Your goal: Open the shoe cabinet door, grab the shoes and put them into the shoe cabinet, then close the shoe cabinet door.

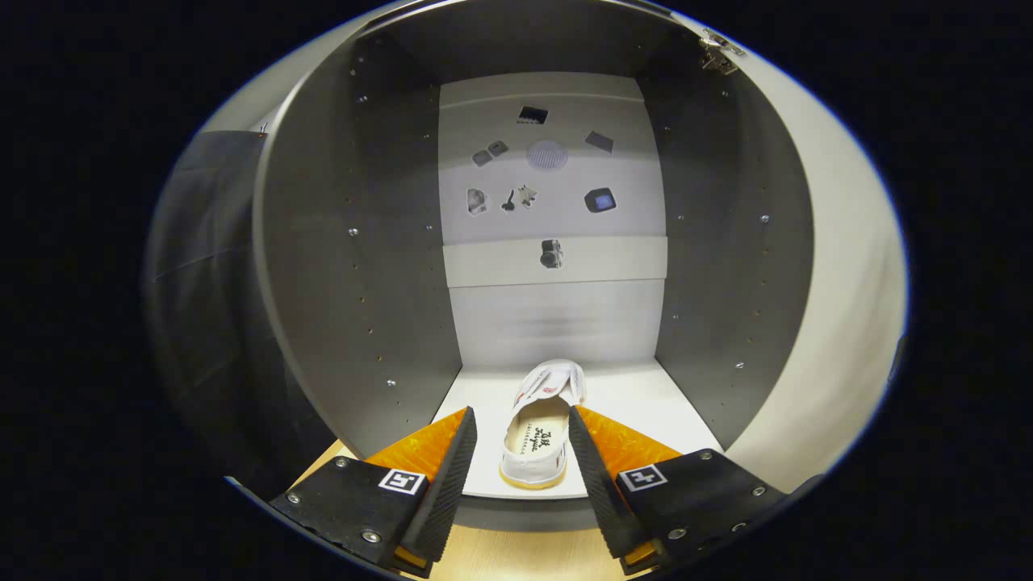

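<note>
With the cabinet door (pixel 839 266) swung open and a white shoe (pixel 542 432) set on the shoe cabinet floor (pixel 646 407), lying untouched between the spread-apart fingers of the gripper (pixel 523 460), only closing is judged left.

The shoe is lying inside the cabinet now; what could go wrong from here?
1. The shoe lies near the front edge of the cabinet floor, heel toward the tool. If the tool catches it when pulling away, it may be dragged out.
2. The tool's fingers are open, with gaps on both sides of the shoe; a sideways move could knock it askew.
3. The door stands open at the right and is yet to be closed.
</note>
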Action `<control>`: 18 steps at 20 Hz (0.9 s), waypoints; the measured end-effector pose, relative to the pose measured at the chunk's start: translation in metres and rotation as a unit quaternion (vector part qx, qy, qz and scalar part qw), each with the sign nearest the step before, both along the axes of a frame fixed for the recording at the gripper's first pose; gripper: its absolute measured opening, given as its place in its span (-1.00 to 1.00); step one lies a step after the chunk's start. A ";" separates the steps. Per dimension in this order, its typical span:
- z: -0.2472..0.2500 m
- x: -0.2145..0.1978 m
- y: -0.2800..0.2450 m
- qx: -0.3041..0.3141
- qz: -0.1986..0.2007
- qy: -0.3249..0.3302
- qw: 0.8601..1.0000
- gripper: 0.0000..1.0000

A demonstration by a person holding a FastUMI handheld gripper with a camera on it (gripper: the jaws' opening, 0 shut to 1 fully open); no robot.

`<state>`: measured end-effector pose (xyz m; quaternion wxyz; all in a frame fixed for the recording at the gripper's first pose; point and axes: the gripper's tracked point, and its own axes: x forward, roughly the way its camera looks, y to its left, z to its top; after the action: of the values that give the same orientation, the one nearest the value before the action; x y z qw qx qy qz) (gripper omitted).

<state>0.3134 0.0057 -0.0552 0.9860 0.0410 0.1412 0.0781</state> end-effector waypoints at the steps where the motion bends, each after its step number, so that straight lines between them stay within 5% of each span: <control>1: 0.005 -0.010 0.000 0.002 -0.001 -0.005 1.000 0.46; 18: 0.107 -0.220 -0.041 0.004 -0.015 -0.110 0.994 0.57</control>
<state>0.0929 -0.0356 0.0523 0.9965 0.0380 0.0312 0.0677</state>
